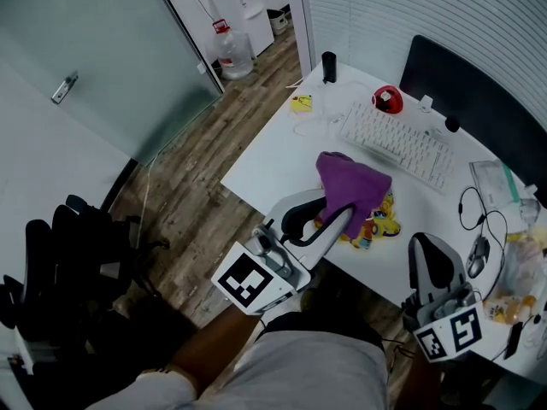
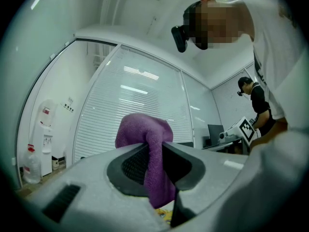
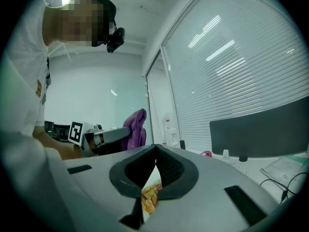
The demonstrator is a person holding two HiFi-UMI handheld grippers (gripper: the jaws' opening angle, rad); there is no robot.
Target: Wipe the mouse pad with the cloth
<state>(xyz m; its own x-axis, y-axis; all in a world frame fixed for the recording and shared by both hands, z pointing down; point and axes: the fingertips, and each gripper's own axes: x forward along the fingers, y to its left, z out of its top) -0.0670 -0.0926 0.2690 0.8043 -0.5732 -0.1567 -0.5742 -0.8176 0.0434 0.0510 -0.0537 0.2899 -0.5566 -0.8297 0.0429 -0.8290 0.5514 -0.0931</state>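
Over the near edge of the bench (image 1: pixel 278 161), the left gripper (image 1: pixel 342 216) had its fingers clamped on a bunched fold of the purple cloth (image 1: pixel 352 182), which hung above the mouse pad (image 1: pixel 382 225). The right gripper (image 1: pixel 427 250) sat off to the side, fingers pressed together, empty. The risk, I'd say: that thin, flat, brightly printed pad could skate on the smooth white bench with nothing pinning it, or the soft, fuzzy cloth could slip from so narrow a pinch.

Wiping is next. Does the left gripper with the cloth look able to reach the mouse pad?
Likely yes: the cloth in the left gripper hangs right at the mouse pad, nothing between.
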